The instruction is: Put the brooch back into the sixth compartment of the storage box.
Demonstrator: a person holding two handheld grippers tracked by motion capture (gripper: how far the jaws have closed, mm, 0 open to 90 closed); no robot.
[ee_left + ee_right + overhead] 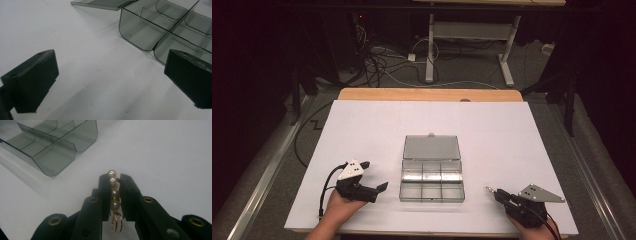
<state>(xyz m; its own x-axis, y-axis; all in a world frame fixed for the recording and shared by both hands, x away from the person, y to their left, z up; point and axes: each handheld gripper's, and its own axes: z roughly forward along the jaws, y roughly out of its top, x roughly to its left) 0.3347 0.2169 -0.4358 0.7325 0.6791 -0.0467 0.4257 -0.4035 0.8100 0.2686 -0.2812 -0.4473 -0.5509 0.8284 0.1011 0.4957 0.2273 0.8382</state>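
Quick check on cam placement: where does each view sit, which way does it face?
High view: above the person's side, facing forward and down on the table; both hands show, left claw, right claw.
Left gripper view: rides the open left claw, facing the compartment box.
Right gripper view: rides the right claw, shut on pearl jewellery.
All share the box.

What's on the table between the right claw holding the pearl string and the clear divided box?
Nothing: in the high view, bare white table separates the right claw, shut on the pearl string, from the box.
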